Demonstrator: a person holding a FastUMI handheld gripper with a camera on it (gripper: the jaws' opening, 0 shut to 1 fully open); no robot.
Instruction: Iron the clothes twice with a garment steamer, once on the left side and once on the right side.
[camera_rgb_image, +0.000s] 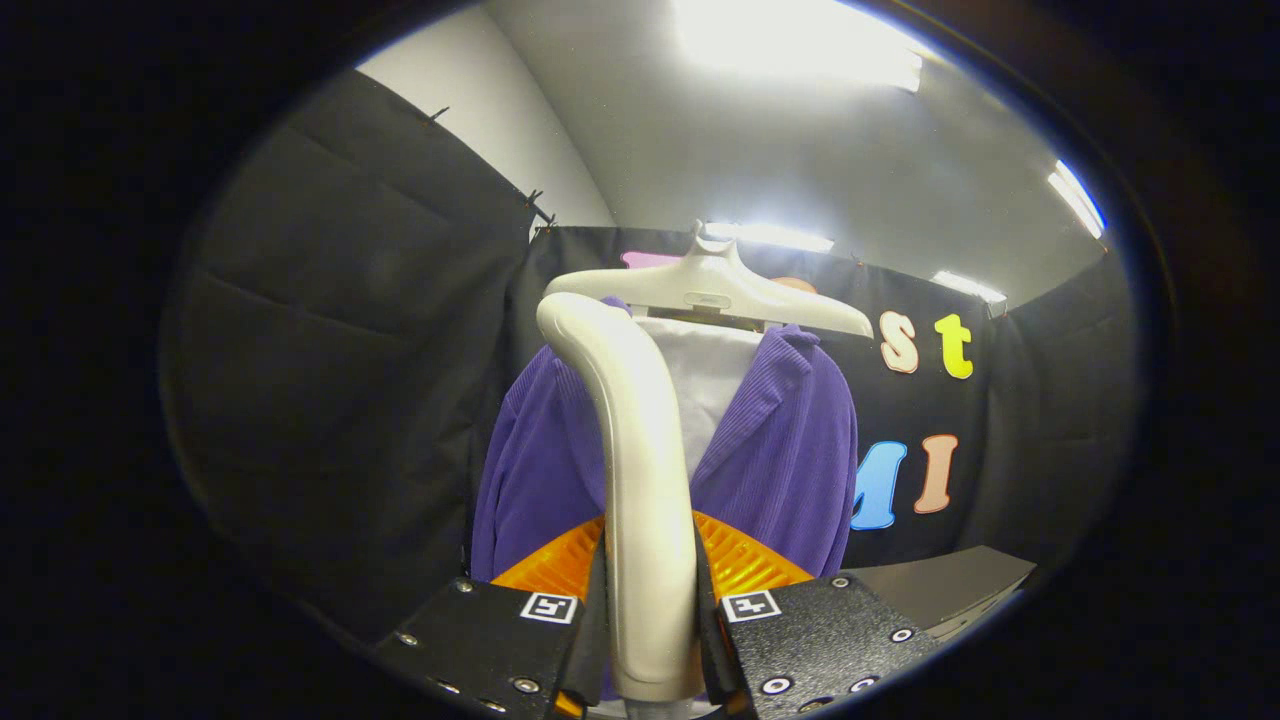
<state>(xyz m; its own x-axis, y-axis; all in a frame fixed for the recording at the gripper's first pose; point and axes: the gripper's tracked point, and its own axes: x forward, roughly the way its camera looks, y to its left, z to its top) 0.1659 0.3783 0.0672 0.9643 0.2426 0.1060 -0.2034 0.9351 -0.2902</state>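
The gripper (652, 640) pinched the steamer handle (640, 480), the purple jacket (780, 450) hanging at twelve o'clock. Slow, even strokes along one side would probably serve best.

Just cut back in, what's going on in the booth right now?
The gripper is shut on the white steamer handle, both fingers pressing its sides. The handle rises ahead of the fingers in front of a purple corduroy jacket hanging on a white hanger, with a white panel showing at the jacket's open front. An orange ribbed part sits just behind the fingers.
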